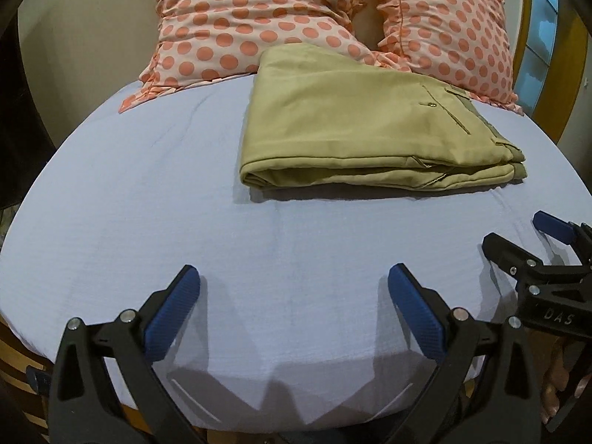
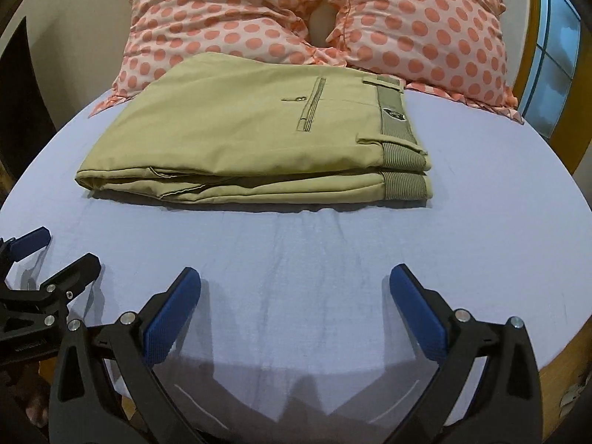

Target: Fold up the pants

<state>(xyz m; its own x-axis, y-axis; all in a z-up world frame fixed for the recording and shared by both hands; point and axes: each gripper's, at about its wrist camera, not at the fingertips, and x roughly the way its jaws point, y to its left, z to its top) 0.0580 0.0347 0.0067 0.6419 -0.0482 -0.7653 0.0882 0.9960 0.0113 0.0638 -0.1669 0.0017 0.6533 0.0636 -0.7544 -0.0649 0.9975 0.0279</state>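
Folded khaki cotton pants [image 2: 255, 125] lying on blue-sheeted bed [image 2: 296, 259] | we are holding left claw [image 1: 294, 309] released | right claw [image 2: 295, 309] released, both empty.

A bed [image 1: 148, 203] covered with a pale blue sheet fills most of both views. At its head, two pillows in pink fabric with coral polka dots and ruffled edges, the left pillow [image 1: 236, 18] and the right pillow [image 1: 444, 26], lean side by side against a plain cream wall [image 1: 92, 26]. To the right, a window [image 2: 555, 55] with bluish panes sits in a yellow-brown wooden frame. The bed's wooden frame [image 2: 562, 366] shows below the sheet.
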